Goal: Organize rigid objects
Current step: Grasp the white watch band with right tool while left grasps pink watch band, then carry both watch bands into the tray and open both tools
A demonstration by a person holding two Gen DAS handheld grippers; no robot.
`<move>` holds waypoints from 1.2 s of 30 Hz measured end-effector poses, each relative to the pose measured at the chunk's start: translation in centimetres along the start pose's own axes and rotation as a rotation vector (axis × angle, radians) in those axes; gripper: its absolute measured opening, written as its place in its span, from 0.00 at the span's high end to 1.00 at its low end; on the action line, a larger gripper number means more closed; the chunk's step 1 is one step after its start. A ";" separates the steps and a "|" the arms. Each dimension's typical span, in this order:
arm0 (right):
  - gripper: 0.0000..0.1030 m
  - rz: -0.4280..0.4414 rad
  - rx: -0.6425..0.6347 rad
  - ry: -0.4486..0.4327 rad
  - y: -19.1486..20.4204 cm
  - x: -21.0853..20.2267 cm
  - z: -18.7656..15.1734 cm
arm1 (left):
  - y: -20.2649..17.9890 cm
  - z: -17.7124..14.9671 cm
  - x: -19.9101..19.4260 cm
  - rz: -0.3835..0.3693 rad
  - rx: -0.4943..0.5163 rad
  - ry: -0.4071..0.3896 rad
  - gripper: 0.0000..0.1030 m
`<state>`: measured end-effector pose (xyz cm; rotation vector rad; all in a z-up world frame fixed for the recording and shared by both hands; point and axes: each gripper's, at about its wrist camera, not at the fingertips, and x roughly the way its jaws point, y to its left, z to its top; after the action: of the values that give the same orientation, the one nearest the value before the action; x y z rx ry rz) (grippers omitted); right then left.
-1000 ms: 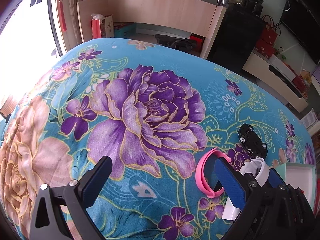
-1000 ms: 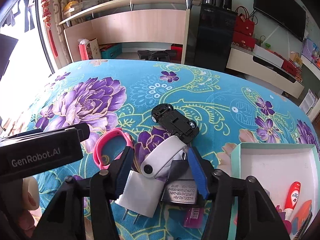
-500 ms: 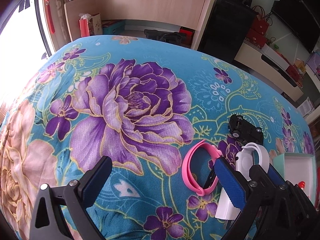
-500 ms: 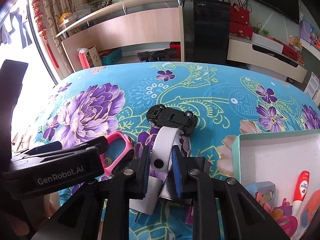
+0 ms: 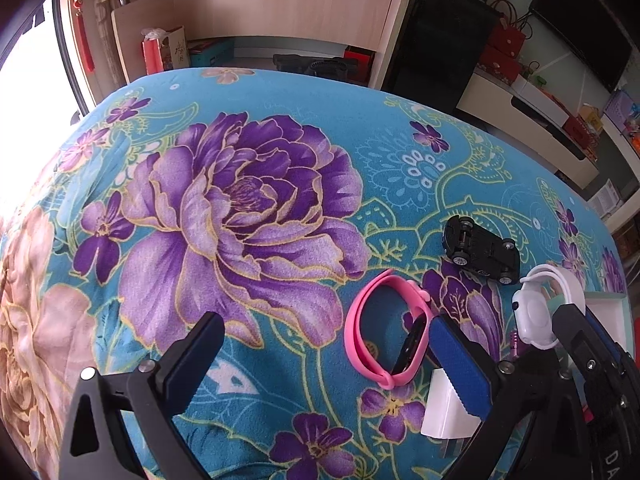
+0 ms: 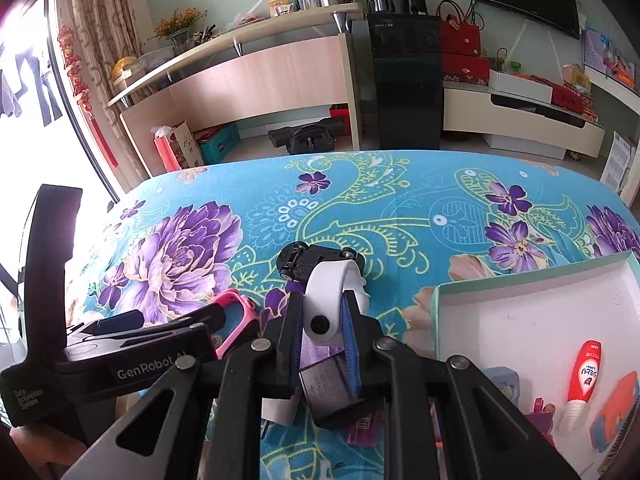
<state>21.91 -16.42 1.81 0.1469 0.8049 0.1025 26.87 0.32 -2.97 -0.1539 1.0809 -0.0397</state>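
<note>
Right gripper (image 6: 322, 320) clamping white wristband (image 6: 326, 300), box rim (image 6: 440, 308) near

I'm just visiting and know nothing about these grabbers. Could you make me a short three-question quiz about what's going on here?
1. True or false: the right gripper is shut on the white band.
2. Which lies upside down on the cloth? A) toy car B) pink band C) red tube
3. Fill in: the left gripper is ____, holding nothing.

Key: 1 true; 2 A; 3 open
</note>
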 end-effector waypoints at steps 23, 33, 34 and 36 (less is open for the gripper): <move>0.82 0.019 0.054 -0.031 -1.5 -1.5 0.3 | -4.1 -0.7 1.3 0.017 0.152 0.012 0.43; 0.82 0.041 0.078 -0.069 -2.2 -2.9 0.6 | -3.4 0.2 -0.9 -0.008 0.089 -0.054 0.49; 0.82 0.045 0.082 -0.082 -2.3 -3.3 0.7 | -3.4 0.3 -1.6 -0.009 0.086 -0.075 0.49; 0.82 0.042 0.085 -0.110 -2.5 -4.3 0.9 | -3.4 0.7 -3.4 -0.025 0.079 -0.120 0.49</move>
<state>19.67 -19.56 5.04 0.2482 0.6968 0.0990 26.02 -2.64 0.85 -0.0972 0.9560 -0.0942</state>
